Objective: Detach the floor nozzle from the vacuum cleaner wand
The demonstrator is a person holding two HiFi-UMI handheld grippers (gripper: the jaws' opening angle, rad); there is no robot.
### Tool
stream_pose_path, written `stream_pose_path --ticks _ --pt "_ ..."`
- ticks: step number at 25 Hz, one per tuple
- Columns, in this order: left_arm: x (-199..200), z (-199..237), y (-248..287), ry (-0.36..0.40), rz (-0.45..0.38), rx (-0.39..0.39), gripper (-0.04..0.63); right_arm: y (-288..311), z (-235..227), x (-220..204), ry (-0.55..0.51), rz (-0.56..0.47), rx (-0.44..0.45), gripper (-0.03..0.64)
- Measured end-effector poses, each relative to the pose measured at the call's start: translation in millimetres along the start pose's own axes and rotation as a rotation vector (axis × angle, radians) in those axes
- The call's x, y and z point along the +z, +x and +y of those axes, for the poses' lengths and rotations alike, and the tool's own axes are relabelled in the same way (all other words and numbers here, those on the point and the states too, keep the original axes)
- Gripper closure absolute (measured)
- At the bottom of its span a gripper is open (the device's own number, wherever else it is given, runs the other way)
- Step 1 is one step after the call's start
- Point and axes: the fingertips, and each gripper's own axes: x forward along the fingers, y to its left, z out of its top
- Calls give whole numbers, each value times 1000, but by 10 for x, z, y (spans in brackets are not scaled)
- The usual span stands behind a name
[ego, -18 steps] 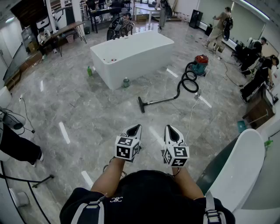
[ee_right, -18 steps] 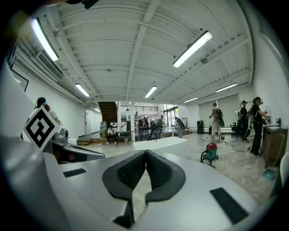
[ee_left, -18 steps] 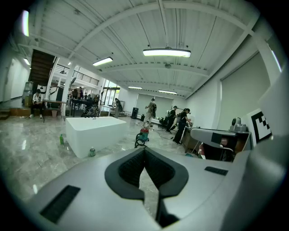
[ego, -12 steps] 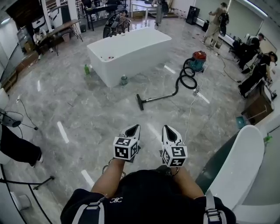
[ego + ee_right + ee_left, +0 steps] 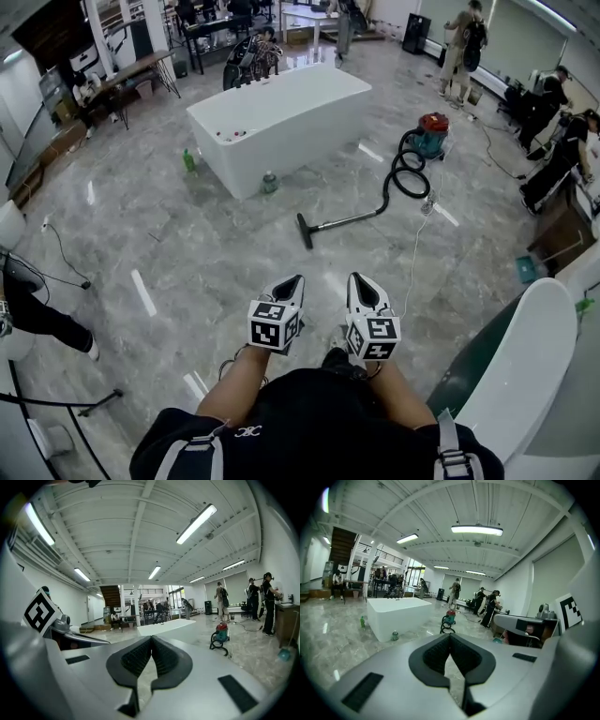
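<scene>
A black floor nozzle (image 5: 304, 231) lies on the grey marble floor, joined to a thin metal wand (image 5: 343, 219). A coiled black hose (image 5: 407, 175) leads from the wand to a red and teal vacuum cleaner (image 5: 431, 134), which also shows in the left gripper view as the vacuum (image 5: 449, 617) and in the right gripper view as the vacuum (image 5: 221, 631). My left gripper (image 5: 294, 282) and right gripper (image 5: 357, 280) are held side by side in front of my body, well short of the nozzle. Both are shut and empty, pads meeting at the tips.
A long white block (image 5: 281, 109) stands beyond the nozzle, with a green bottle (image 5: 188, 160) and a can (image 5: 270, 181) at its foot. A white cable (image 5: 413, 249) runs across the floor. A white curved tub rim (image 5: 520, 356) is at my right. People stand at the room's edges.
The view has shifted slightly as I move; the nozzle now sits a little lower in the head view than half a second ago. Both grippers stay shut and keep their places in front of me.
</scene>
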Motion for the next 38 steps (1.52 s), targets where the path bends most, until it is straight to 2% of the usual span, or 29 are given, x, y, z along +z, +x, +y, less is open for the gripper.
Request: stream_pose_path --ticks 5,15,21,24,29,38 --pt "358 18 602 21 -10 13 586 476 -473 260 -1 -37 13 600" --pt "1029 -89 2030 52 -18 30 586 1462 -1719 702 0 -65 25 600" --pt "1318 -170 2791 51 -23 52 586 1935 -2390 786 6 -47 47 600" --pt "1406 -228 3027 54 -30 58 586 2093 -2570 776 11 -35 61 600" --pt "1440 -231 3311 91 4 67 586 2311 -2723 776 20 -18 79 600" --pt "1654 20 3903 68 12 51 586 2825 -3069 809 28 9 58 600"
